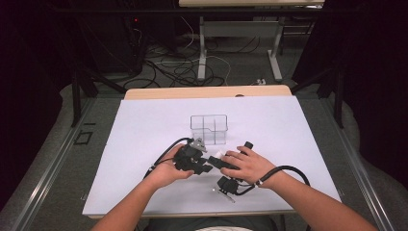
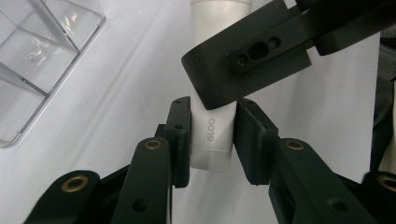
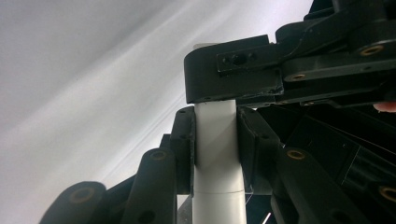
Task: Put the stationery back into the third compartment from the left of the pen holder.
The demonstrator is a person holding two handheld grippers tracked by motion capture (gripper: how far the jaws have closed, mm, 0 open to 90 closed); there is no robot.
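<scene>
1. While both hands meet at the lower middle of the high view, the left gripper and the right gripper cross over a white tube on the white table cover.
2. At the centre of the left gripper view, the white tube, printed with grey letters, stands between the left gripper's two black pads; the left pad touches it, the right pad sits just beside it, and whether that one presses cannot be told.
3. At the middle of the right gripper view, the right gripper is clenched on the white tube, with the other gripper's jaw crossing the tube higher up.
4. Toward the upper left of the left gripper view lies a clear divided box, near the tube; in the high view the clear divided box sits just above the hands.
</scene>
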